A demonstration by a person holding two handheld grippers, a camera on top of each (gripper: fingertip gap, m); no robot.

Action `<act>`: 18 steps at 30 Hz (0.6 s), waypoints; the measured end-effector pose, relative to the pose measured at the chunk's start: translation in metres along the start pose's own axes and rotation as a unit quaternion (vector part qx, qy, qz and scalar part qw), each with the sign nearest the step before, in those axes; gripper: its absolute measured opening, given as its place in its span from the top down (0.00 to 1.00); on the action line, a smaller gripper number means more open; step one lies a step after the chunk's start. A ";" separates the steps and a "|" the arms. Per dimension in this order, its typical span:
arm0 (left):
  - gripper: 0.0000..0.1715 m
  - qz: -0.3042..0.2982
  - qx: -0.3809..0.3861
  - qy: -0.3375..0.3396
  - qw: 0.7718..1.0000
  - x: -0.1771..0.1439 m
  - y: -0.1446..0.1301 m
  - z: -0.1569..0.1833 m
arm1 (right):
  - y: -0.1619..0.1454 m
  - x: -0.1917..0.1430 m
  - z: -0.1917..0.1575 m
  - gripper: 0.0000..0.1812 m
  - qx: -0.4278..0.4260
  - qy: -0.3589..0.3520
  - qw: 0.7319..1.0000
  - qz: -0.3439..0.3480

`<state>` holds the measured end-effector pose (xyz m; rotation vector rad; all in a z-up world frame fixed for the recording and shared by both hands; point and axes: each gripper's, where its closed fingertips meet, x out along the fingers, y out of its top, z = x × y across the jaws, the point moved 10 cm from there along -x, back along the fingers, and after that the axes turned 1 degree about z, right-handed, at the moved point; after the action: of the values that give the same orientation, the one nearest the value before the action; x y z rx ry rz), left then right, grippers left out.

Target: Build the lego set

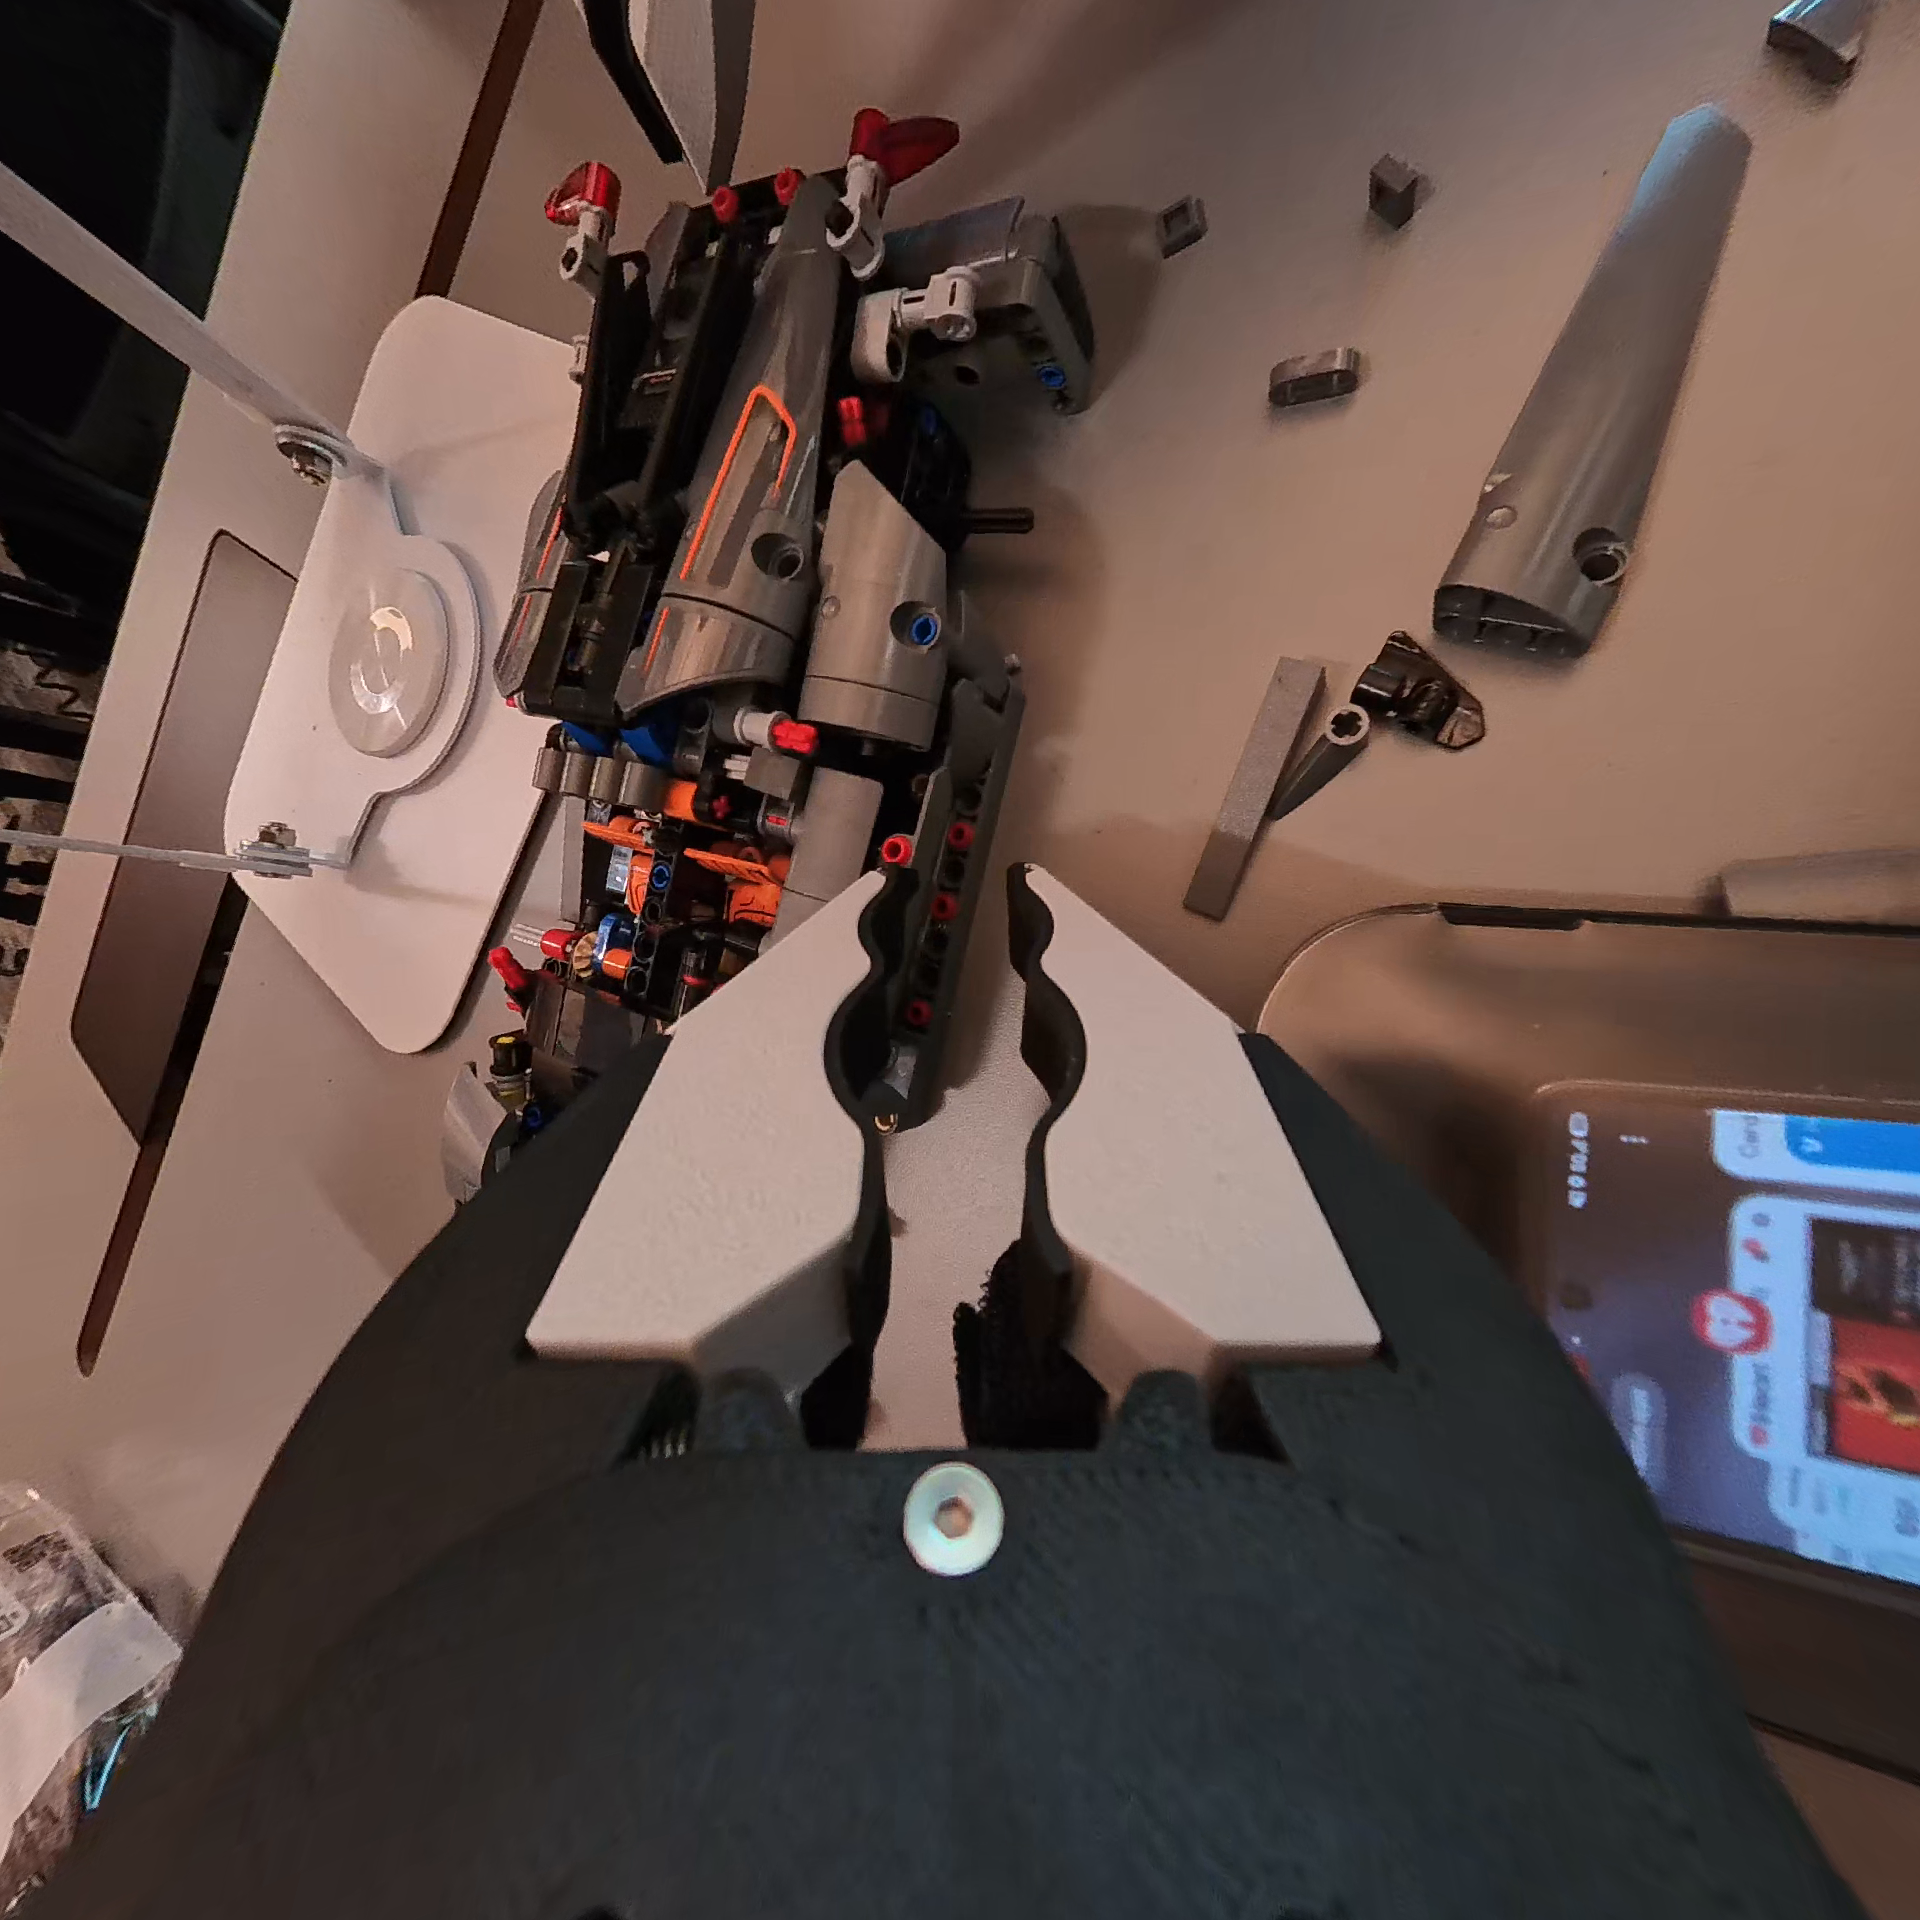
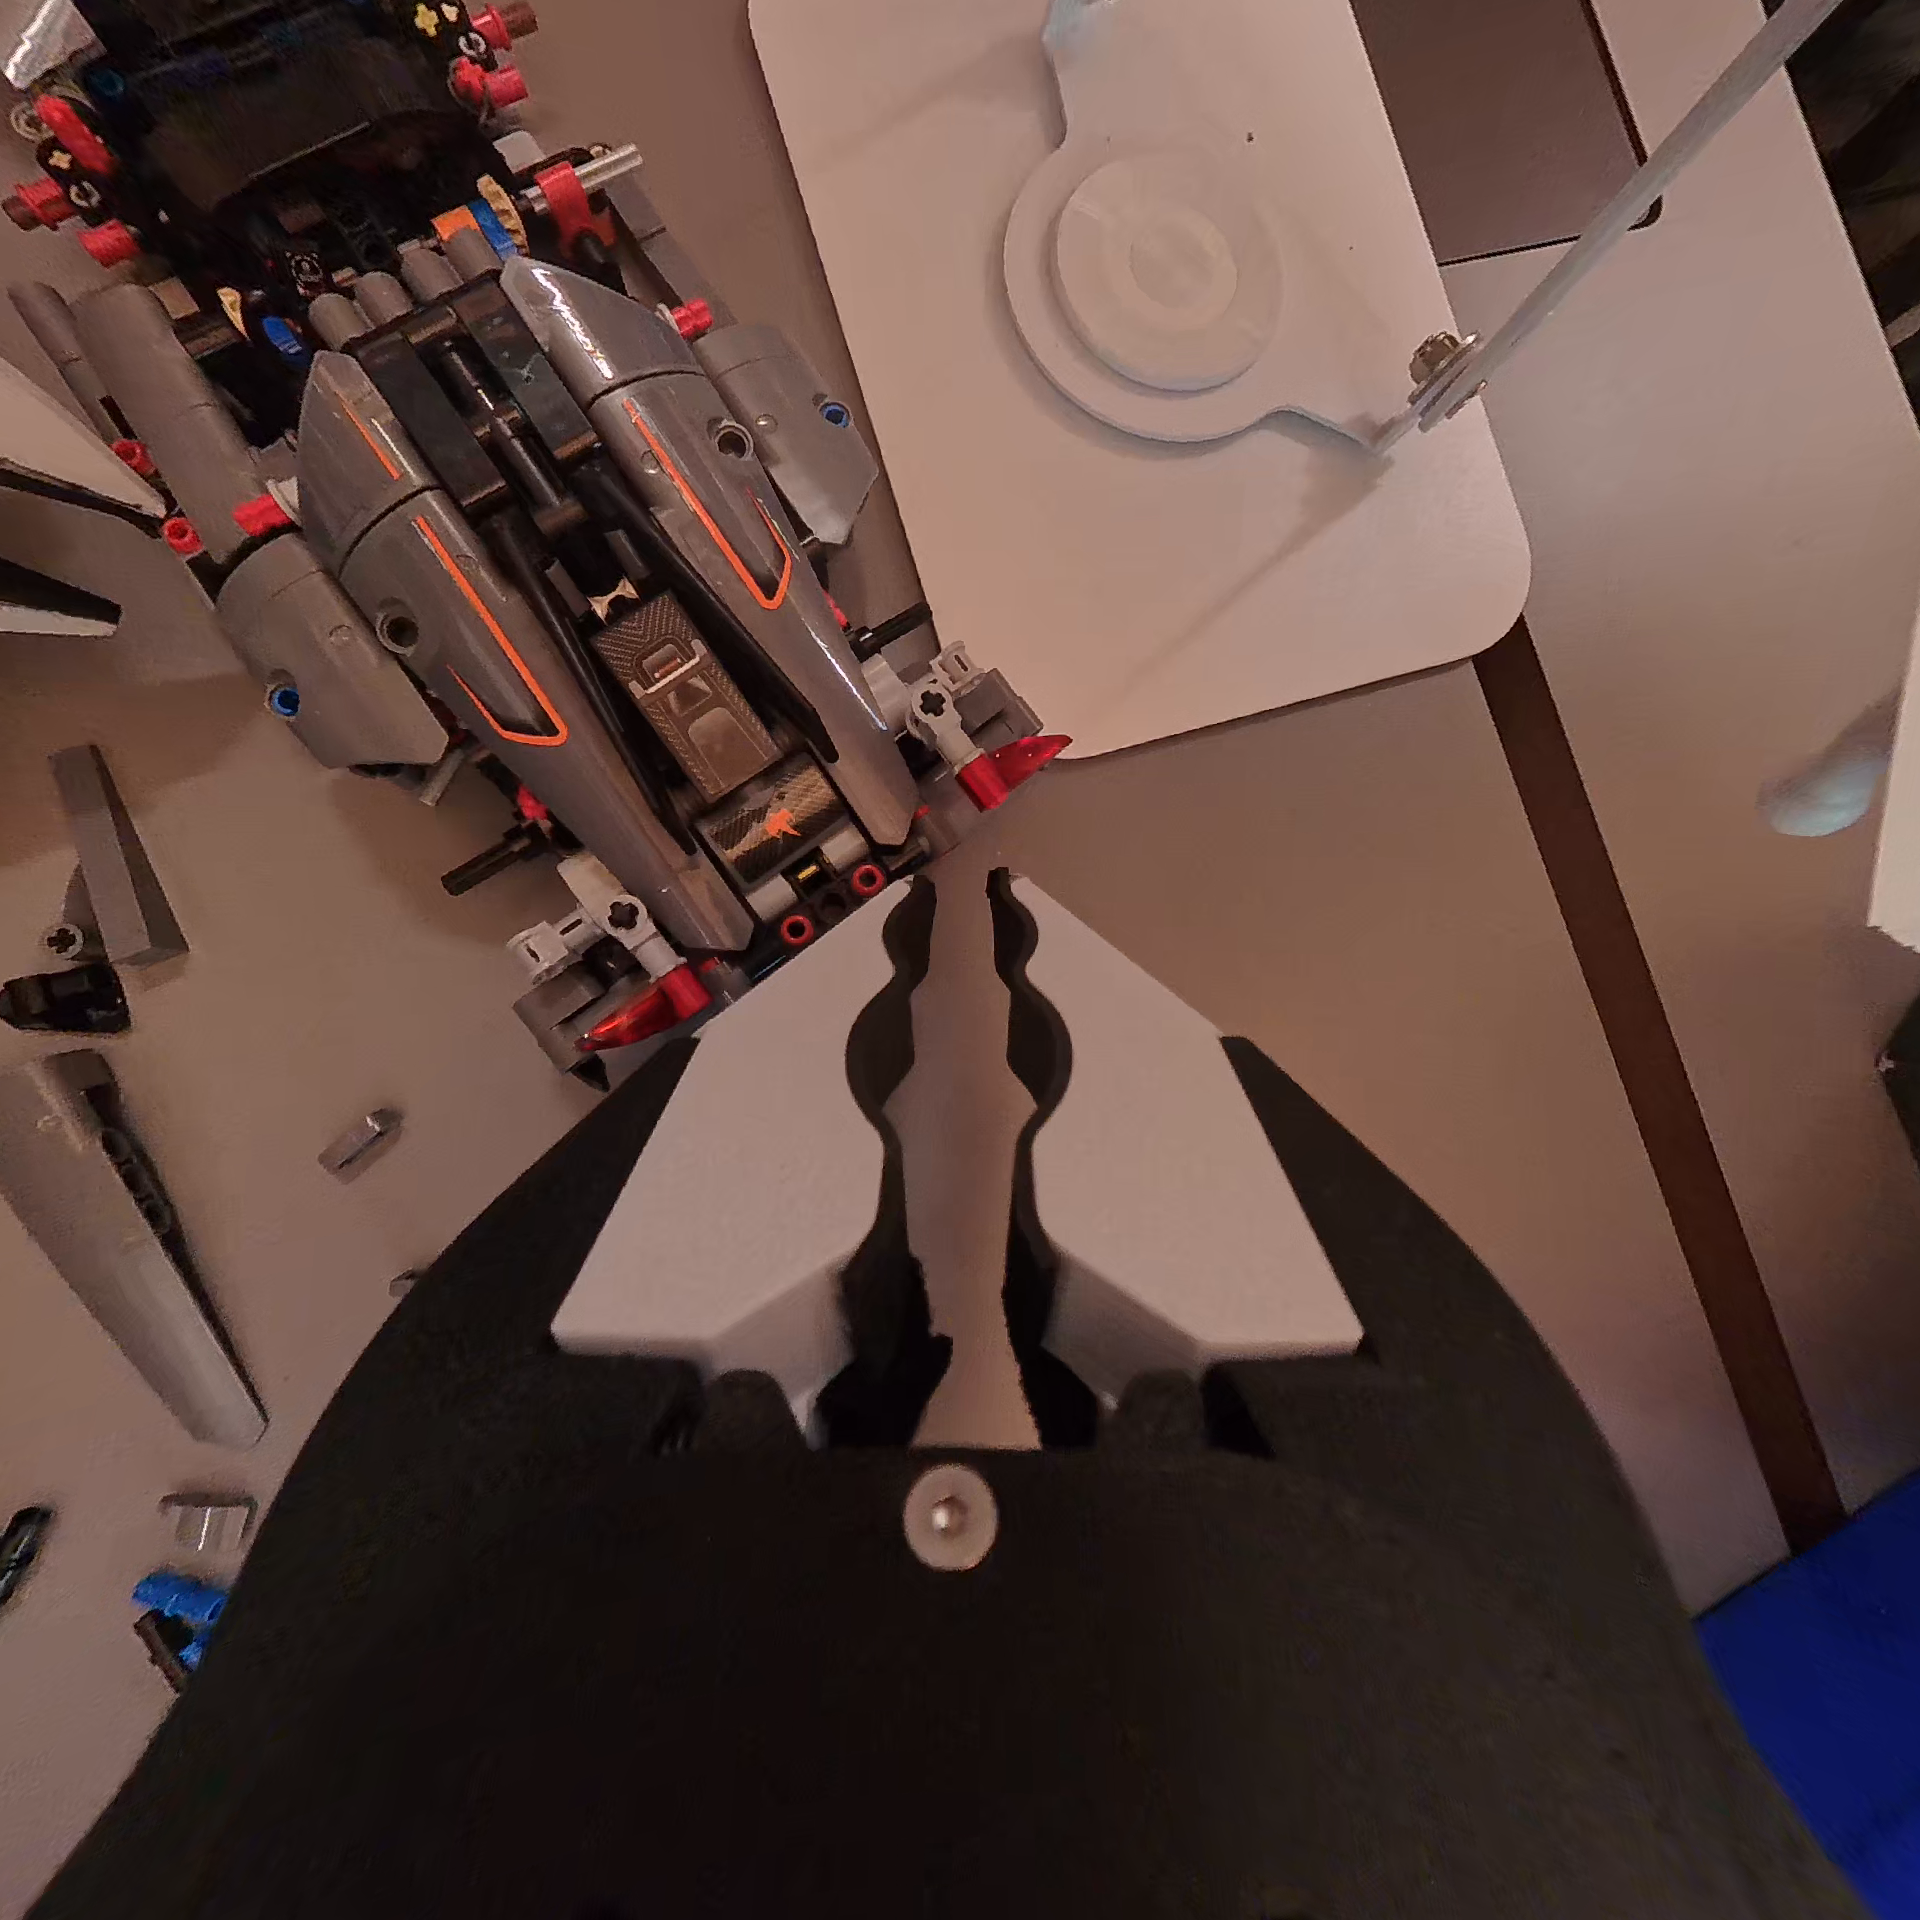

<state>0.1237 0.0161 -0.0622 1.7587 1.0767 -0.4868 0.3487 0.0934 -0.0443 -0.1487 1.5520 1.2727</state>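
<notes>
The half-built lego car (image 1: pixel 727 520), dark grey with orange lines and red pins, lies on the beige table. My left gripper (image 1: pixel 954 881) is open by a moderate gap. Its jaws stand either side of the car's black side beam with red pins (image 1: pixel 961 821). The beam lies against the left finger, and table shows between it and the right finger. In the right wrist view the car (image 2: pixel 540 540) is at upper left. My right gripper (image 2: pixel 961 878) is almost shut with nothing between the jaws, just off the car's end, beside a red translucent light (image 2: pixel 1008 769).
Loose parts lie right of the car: a long grey panel (image 1: pixel 1600 395), a grey wedge (image 1: pixel 1257 790), a black connector (image 1: pixel 1413 691) and small grey bits (image 1: pixel 1314 376). A lit phone (image 1: pixel 1766 1330) lies on a tray. A white stand base (image 2: pixel 1195 416) adjoins the car. Blue pins (image 2: pixel 177 1600) lie at lower left. Spacing between my two grippers at the tips: around 15 centimeters. The black connector (image 1: pixel 1413 691) lies some 7 centimeters from my left tips, 20 centimeters from my right tips. Look for it in the right wrist view (image 2: pixel 52 996) too.
</notes>
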 end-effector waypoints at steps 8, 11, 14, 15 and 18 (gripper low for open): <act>0.85 0.023 -0.008 0.018 1.000 -0.007 0.003 -0.009 | 0.000 -0.002 0.001 0.95 0.001 0.001 1.000 0.003; 0.80 0.017 -0.011 0.018 1.000 -0.005 0.003 -0.014 | 0.000 -0.001 0.000 0.94 0.000 0.002 1.000 0.002; 0.79 -0.010 -0.007 0.021 1.000 0.003 -0.001 -0.016 | 0.000 0.001 -0.001 0.95 -0.002 0.004 1.000 -0.001; 0.80 -0.018 -0.008 0.022 1.000 0.005 -0.002 -0.016 | 0.000 0.001 -0.001 0.95 -0.003 0.004 1.000 -0.001; 0.83 -0.020 -0.005 0.029 0.999 0.007 -0.003 -0.016 | 0.000 0.001 -0.001 0.95 -0.004 0.004 1.000 -0.001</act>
<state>0.1231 0.0340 -0.0618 1.7547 1.1545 -0.4562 0.3473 0.0930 -0.0453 -0.1610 1.5523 1.2781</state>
